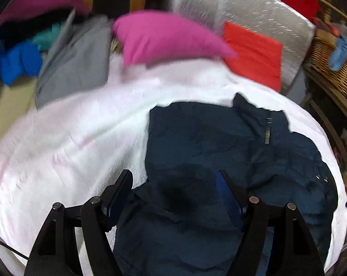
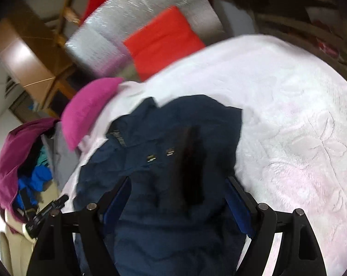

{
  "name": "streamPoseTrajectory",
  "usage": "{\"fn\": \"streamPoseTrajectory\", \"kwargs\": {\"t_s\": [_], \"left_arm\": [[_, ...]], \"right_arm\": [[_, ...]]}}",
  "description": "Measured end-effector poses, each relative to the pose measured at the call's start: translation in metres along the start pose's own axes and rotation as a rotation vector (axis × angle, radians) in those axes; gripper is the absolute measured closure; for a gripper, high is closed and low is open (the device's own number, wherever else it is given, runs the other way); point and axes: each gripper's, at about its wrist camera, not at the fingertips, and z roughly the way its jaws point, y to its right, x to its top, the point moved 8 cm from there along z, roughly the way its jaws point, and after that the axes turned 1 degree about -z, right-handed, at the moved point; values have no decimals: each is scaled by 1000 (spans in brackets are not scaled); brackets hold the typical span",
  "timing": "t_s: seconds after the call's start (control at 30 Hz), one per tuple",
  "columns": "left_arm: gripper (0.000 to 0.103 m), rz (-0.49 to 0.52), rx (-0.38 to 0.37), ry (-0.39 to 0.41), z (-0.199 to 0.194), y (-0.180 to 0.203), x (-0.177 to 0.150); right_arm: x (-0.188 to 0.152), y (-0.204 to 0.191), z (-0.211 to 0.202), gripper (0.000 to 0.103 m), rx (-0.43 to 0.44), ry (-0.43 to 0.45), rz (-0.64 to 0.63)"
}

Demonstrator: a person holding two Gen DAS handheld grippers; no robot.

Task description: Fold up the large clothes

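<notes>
while i hold both tools angled down over the navy jacket (image 1: 196,142) lying crumpled on the white blanket (image 1: 69,138), my left gripper (image 1: 175,189) and right gripper (image 2: 178,193) hang spread wide above the cloth, pinching nothing, empty.

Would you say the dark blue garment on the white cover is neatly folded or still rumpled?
Rumpled: the dark blue garment lies bunched on the white cover, creased, its outline uneven and its zip collar crooked. Neither view shows a tidy fold.
</notes>
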Motion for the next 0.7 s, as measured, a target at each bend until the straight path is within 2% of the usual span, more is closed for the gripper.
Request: {"fn": "streamPoseTrajectory", "kwargs": {"t_s": [0.07, 0.13, 0.2, 0.27, 0.37, 0.47, 0.57, 0.67, 0.7], "left_arm": [[28, -7, -70, -29, -4, 12, -6], [27, -56, -183, -103, -2, 25, -21], [27, -132, -288, -217, 9, 35, -40], [27, -184, -335, -285, 18, 41, -51], [27, -265, -326, -291, 29, 33, -50], [27, -402, -311, -264, 42, 14, -41], [27, -514, -322, -283, 59, 2, -40], [28, -610, -362, -264, 70, -5, -37], [30, -634, -372, -255, 72, -8, -36]], "right_arm": [[-6, -12, -5, 19, 70, -6, -7], [-16, -25, -1, 19, 169, -63, 11], [-26, -29, 11, 19, 235, -114, 67], [-38, -30, 28, 19, 270, -185, 121], [-53, -33, 50, 19, 318, -255, 210], [-64, -31, 72, 19, 302, -303, 286], [-62, -25, 85, 19, 272, -274, 355], [-53, -22, 93, 19, 256, -227, 405], [-50, -20, 96, 26, 251, -214, 426]]}}
